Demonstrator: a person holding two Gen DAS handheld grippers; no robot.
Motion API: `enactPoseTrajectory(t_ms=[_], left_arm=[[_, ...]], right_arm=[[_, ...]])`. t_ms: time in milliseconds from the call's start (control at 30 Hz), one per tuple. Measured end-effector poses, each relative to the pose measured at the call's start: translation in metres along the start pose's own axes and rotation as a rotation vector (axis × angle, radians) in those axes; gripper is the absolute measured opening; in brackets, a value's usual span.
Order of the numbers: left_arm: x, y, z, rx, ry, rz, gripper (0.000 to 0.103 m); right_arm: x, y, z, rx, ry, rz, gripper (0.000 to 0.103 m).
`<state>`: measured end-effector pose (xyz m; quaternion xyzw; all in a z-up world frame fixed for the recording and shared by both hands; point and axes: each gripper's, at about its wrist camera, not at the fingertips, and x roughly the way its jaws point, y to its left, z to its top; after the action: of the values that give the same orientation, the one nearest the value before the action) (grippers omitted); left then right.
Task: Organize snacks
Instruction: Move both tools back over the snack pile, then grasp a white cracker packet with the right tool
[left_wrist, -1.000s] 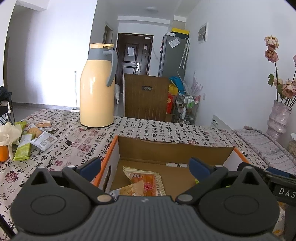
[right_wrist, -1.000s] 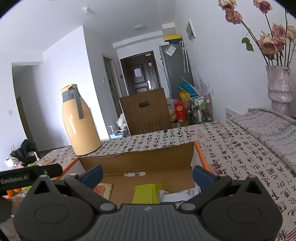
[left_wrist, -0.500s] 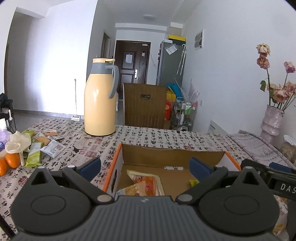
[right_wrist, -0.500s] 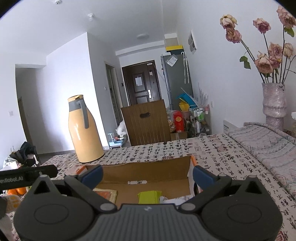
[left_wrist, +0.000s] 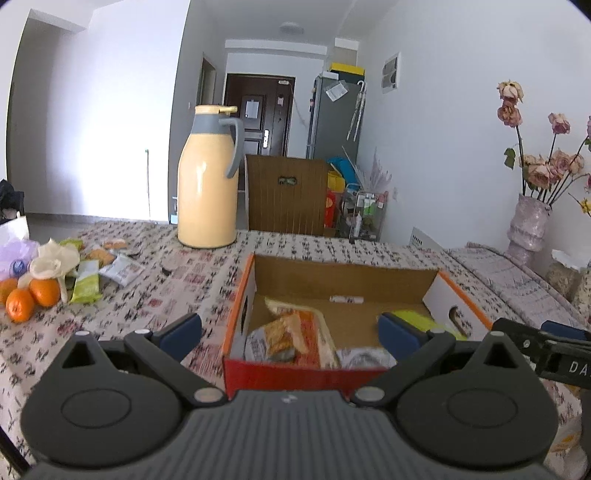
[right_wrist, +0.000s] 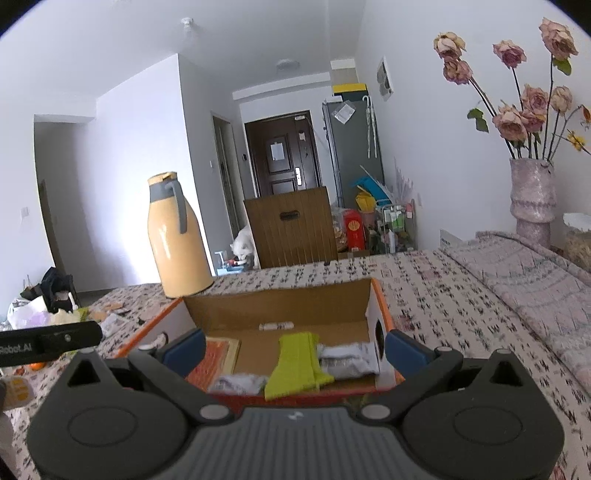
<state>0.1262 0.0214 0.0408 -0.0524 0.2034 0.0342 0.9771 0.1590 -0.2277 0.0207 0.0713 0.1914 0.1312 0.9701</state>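
An open cardboard box (left_wrist: 343, 280) with orange rims and a red front sits on the patterned tablecloth. Inside lie orange snack packets (left_wrist: 291, 330), a lime-green packet (right_wrist: 297, 363) and grey-white packets (right_wrist: 349, 358). My left gripper (left_wrist: 290, 332) hovers open just before the box's near wall, nothing between its blue pads. My right gripper (right_wrist: 293, 350) is likewise open and empty at the box's near edge. More loose snack packets (left_wrist: 88, 273) lie on the table far left.
A tall yellow thermos (left_wrist: 207, 177) stands behind the box at the left. Oranges (left_wrist: 31, 297) and a white bag (left_wrist: 53, 258) sit at the far left. A vase of dried roses (right_wrist: 533, 195) stands at the right. A wooden chair back (left_wrist: 288, 195) rises beyond the table.
Both grippers have pulled back and up from the box, so more of its front wall and contents now show. Both stay open and empty.
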Motion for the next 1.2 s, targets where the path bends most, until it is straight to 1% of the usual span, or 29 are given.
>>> enactPoseTrajectory(t_ms=[167,500,700,967,1200], left_arm=[[-0.006,0.01,-0.02,0.011,0.027,0.015,0.103],[-0.012,0.033,-0.059,0.031,0.08,0.052,0.103],[-0.004,0.038,-0.076,0.03,0.125,0.061,0.103],[0.006,0.039,-0.085,0.017,0.142,0.051,0.103],[0.007,0.04,-0.085,0.01,0.138,0.044,0.103]], right_arm=[[-0.011,0.0,-0.017,-0.009,0.033,-0.005,0.103],[-0.028,-0.008,-0.048,-0.038,0.097,-0.051,0.103],[-0.034,-0.018,-0.06,-0.021,0.126,-0.077,0.103],[-0.036,-0.03,-0.068,0.001,0.147,-0.111,0.103],[-0.032,-0.03,-0.071,0.008,0.154,-0.106,0.103]])
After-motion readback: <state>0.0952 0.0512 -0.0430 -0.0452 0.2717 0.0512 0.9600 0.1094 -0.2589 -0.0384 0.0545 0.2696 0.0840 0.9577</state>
